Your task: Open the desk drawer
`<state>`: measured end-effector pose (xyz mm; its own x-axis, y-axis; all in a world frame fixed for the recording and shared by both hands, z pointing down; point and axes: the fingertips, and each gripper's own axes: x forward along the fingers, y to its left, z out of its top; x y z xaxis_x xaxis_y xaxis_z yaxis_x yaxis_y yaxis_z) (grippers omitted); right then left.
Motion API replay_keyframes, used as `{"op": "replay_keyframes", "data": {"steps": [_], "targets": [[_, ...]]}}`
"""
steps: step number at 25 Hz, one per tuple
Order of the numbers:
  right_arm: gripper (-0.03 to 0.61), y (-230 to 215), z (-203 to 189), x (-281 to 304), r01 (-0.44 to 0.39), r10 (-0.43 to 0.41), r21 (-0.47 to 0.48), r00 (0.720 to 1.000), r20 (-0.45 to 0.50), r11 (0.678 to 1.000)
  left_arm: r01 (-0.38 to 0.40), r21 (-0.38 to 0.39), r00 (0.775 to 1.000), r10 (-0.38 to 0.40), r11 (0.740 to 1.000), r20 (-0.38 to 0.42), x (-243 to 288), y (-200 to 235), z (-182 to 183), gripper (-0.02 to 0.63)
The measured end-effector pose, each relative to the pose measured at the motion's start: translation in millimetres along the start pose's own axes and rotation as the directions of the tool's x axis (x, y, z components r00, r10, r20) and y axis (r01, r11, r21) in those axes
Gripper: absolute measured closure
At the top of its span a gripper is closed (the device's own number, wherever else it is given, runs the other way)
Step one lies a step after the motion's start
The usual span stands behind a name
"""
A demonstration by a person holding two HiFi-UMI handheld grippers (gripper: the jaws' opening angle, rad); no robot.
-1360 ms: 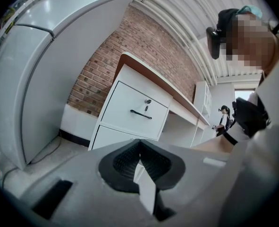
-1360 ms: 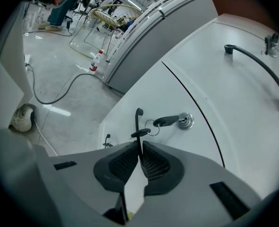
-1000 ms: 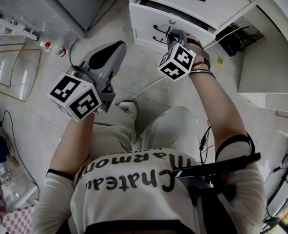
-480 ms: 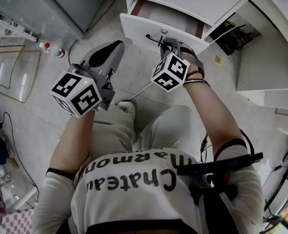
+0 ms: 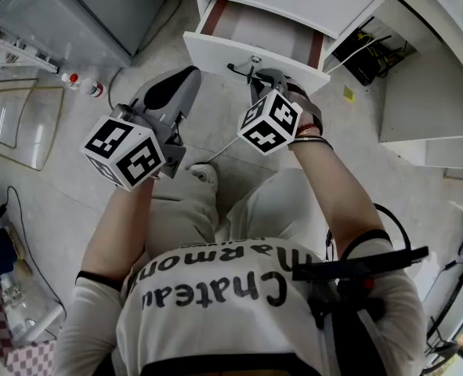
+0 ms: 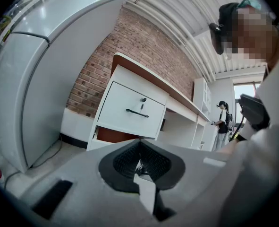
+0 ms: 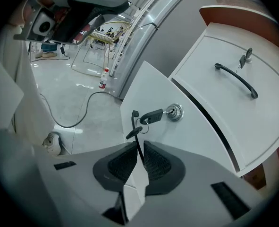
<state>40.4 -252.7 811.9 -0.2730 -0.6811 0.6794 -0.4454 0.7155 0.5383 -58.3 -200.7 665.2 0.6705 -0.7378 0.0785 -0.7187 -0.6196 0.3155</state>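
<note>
Right gripper (image 7: 139, 157): clamped on the black handle (image 7: 135, 122) of the lower drawer (image 7: 196, 141); the bar runs straight down between the two ribbed pads, which press on it from either side.
Left gripper (image 6: 140, 157): jaws together with nothing held; in the head view it hangs over the floor (image 5: 74, 186), well apart from the right gripper and off to its left, taking no part.
Drawer position: directly ahead of the right gripper; the head view shows it part-way out of the desk, with its brown-lined inside exposed beyond the front panel.
Lock (image 7: 175, 112): on the drawer front just above the gripped handle, with a key (image 7: 151, 116) in it, close to the jaws but not touching them.
Upper drawer (image 7: 215, 103): above and beyond the right gripper, shut, not handled.
Step in hand: judged to be the pull itself, with the grip made and the drawer partly open.
Next move calls for: a straight draw back toward the person, in line with the drawer's run, with the clamp kept firm on the thin bar so it does not slip; clearance from the key needs watching.
</note>
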Motion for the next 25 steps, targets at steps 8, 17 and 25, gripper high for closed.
{"op": "replay_keyframes", "data": {"steps": [8,17,25], "targets": [[0.545,13,0,-10,-0.007,0.007,0.001,1.000,0.013,1.000,0.003,0.002,1.000,-0.003,1.000,0.009,3,-4,2,0.598],[0.545,35,-1,-21,-0.012,0.012,0.005,1.000,0.013,1.000,-0.005,-0.010,1.000,0.005,1.000,0.005,1,0,1,0.598],[0.545,54,-3,-31,-0.011,0.011,0.007,1.000,0.019,1.000,-0.005,-0.029,1.000,0.005,1.000,0.016,-2,2,4,0.598]]}}
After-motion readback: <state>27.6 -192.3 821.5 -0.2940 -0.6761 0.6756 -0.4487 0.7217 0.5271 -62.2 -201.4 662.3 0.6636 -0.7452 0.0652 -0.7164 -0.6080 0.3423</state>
